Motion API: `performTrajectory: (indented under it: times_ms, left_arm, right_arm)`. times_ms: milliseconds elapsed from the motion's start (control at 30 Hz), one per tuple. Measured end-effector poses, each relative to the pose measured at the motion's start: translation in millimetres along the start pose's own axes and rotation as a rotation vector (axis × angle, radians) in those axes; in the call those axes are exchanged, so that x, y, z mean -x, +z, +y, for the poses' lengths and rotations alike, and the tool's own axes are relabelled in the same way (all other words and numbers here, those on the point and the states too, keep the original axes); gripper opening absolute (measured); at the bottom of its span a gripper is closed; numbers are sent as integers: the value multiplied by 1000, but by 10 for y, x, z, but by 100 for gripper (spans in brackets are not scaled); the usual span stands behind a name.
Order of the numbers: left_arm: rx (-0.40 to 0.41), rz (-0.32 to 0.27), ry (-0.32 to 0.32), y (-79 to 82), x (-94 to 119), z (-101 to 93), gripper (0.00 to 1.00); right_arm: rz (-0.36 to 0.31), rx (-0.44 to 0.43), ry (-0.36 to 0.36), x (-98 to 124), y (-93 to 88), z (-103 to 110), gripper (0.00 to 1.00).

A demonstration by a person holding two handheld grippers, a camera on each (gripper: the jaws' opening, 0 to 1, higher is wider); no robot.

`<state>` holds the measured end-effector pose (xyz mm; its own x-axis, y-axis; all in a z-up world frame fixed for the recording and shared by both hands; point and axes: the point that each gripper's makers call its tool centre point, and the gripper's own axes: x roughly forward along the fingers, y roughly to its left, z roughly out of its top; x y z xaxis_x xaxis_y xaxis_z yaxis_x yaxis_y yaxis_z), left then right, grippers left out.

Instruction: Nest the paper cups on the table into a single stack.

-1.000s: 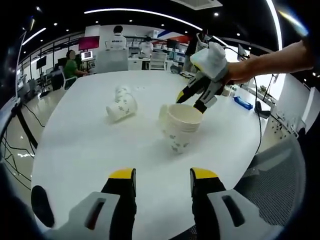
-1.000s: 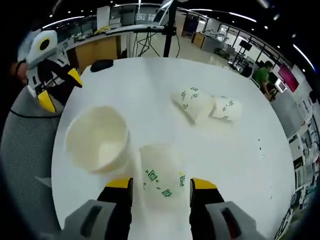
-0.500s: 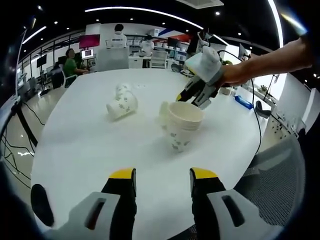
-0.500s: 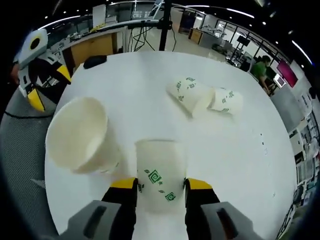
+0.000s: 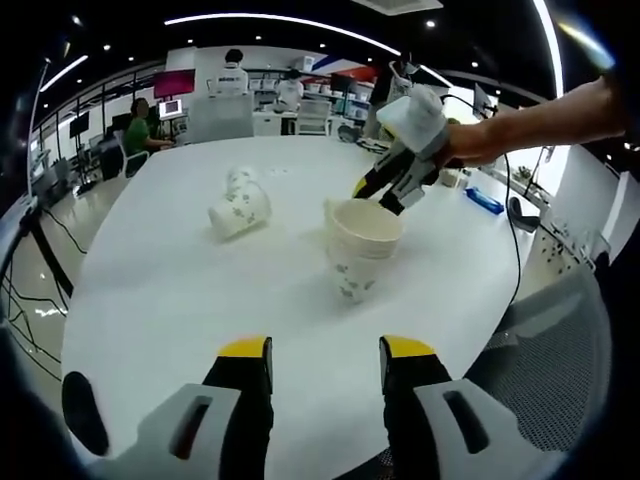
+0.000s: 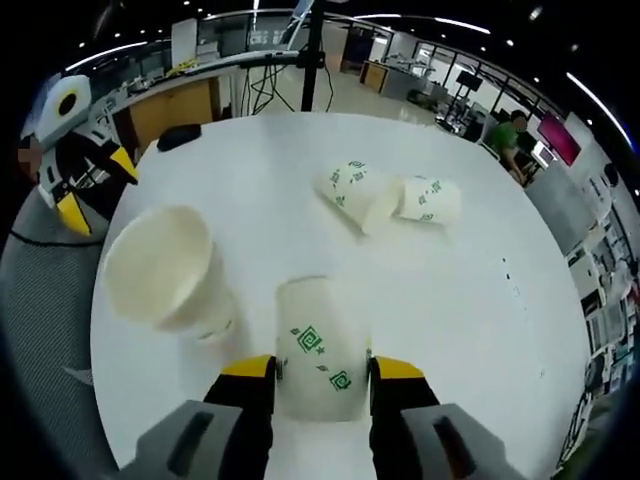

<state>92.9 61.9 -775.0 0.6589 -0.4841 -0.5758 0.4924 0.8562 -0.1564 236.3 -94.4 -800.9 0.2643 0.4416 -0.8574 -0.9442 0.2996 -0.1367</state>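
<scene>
Now the right gripper clamps a white, green-patterned cup, lifted higher than before; left gripper hangs open.

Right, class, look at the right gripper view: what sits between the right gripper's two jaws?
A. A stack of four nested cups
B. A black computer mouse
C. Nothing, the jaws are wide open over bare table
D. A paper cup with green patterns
D: in the right gripper view the right gripper has its jaws closed against the sides of a single paper cup with green patterns, while the open cup stands beside it.
</scene>
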Motion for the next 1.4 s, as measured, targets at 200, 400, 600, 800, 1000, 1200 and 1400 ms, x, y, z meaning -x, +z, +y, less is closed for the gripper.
performTrajectory:
  times_ms: [200, 400, 600, 800, 1000, 1200, 1400]
  left_arm:
    - [0, -2, -5, 10, 0, -11, 42]
    - [-3, -5, -9, 26, 12, -30, 42]
    - [0, -8, -9, 23, 7, -16, 41]
    - [8, -11, -7, 22, 3, 11, 41]
    - [12, -10, -6, 26, 6, 4, 41]
    - [8, -5, -8, 10, 3, -14, 41]
    - [12, -4, -7, 14, 5, -13, 41]
  right_arm:
    - [-18, -20, -16, 83, 16, -18, 35]
    - [-11, -47, -3, 87, -43, 52, 35]
    - [13, -65, 15, 1, -157, 116, 35]
    - [42, -59, 38, -96, -229, 122, 35]
    - [46, -57, 40, -101, -208, 80, 36]
    - [78, -33, 45, -180, -253, 77, 38]
    - [43, -55, 43, -160, -183, 128, 36]
